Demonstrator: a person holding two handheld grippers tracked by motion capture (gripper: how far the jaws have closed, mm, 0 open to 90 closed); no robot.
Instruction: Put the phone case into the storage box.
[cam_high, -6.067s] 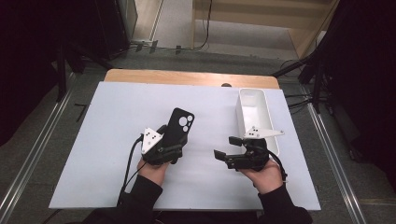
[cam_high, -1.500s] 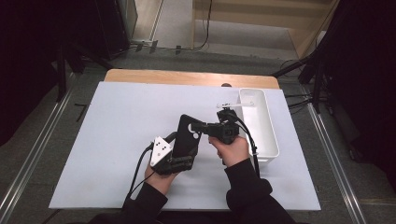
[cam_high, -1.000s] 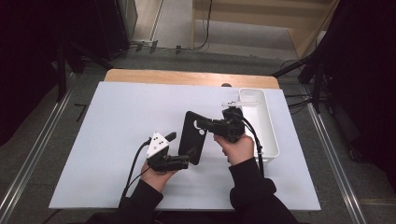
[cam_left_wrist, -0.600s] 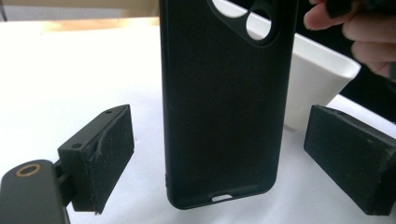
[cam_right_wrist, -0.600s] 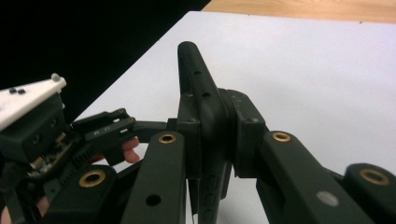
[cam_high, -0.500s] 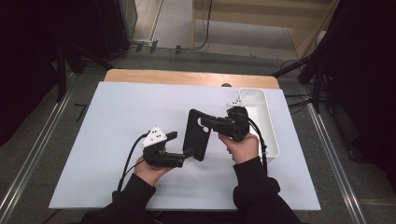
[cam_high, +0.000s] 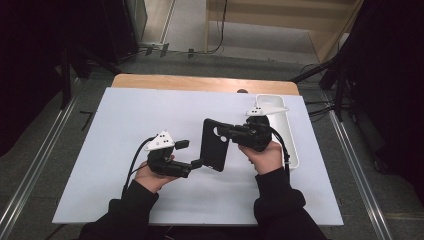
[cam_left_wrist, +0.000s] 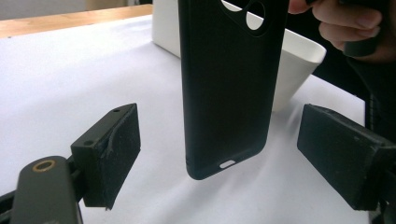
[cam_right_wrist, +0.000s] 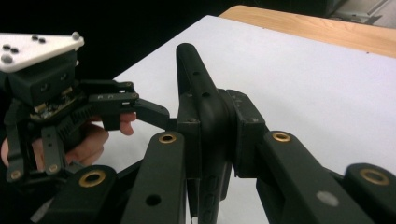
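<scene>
A black phone case hangs on edge above the white mat, camera cutout uppermost. My right gripper is shut on its upper part; in the right gripper view both pads clamp the case at my right gripper. My left gripper stands open around the case's lower end. In the left gripper view the case hangs between the two pads with clear gaps on each side of my left gripper. Its jaws have just been closing slightly, with the case between them untouched.
A long white tray lies on the mat to the right of my right hand, and its wall rises behind the case. The white mat covers the table, with a wooden strip along the far edge.
The case was in my left gripper at first, and my right gripper has taken it. Over the last second my left gripper drew back left off the case, which my right gripper lifted more upright.
</scene>
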